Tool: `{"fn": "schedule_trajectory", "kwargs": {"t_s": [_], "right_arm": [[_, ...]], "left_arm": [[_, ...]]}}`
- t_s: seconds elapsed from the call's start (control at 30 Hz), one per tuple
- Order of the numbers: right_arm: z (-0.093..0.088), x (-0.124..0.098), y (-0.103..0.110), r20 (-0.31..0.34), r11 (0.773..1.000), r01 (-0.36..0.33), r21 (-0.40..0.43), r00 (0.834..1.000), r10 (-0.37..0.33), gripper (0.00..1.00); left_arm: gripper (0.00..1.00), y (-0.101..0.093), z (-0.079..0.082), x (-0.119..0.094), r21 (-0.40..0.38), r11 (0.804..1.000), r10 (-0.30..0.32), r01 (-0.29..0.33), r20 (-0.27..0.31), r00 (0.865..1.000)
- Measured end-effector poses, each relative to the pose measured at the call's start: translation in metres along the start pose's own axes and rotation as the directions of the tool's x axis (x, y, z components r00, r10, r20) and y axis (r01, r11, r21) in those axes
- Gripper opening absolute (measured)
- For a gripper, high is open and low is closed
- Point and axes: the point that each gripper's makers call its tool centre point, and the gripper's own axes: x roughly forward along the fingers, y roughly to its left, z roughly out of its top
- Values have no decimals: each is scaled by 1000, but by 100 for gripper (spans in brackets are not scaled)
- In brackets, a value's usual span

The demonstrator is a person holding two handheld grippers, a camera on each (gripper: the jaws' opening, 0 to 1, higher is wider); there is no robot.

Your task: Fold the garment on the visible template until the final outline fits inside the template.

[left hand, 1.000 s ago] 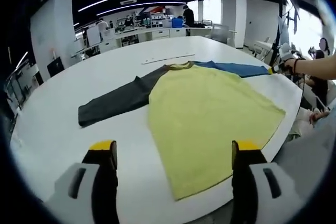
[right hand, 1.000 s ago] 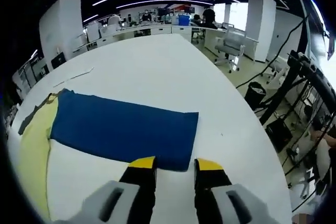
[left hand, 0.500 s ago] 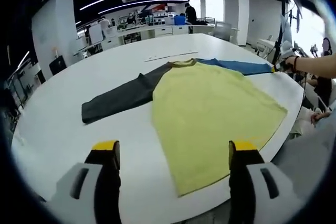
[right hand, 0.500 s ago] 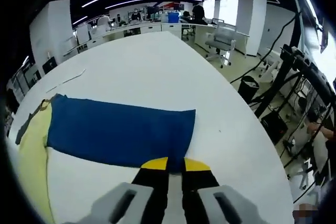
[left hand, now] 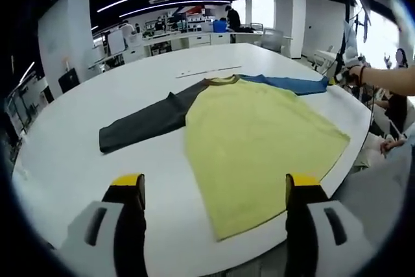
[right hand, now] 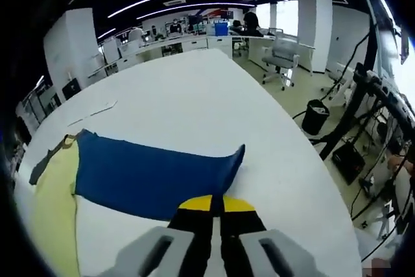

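The right gripper pinched the blue sleeve's cuff, lifting its corner off the white table. The left gripper hovered spread wide above the yellow shirt's hem.

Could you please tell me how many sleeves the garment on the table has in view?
2. The dark sleeve lies flat, stretched away from the yellow body; the blue sleeve stretches the other way, its cuff pinched in the right tongs.
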Motion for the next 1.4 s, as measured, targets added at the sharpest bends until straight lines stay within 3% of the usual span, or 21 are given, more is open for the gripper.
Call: {"fn": "schedule_trajectory", "kwargs": {"t_s": [0.7,1.1,1.4], "right_arm": [[50,-3,85,73,986,-123,-114,989,132,0],[69,2,141,78,957,-205,-203,971,225,0],[72,10,182,48,930,-271,-247,955,291,0]], "left_arm": [[91,2,1,-9,-6,999,-33,33,14,999],[93,-4,-1,-10,26,998,-61,61,17,998],[94,-10,-3,-9,53,995,-83,83,5,997]]}}
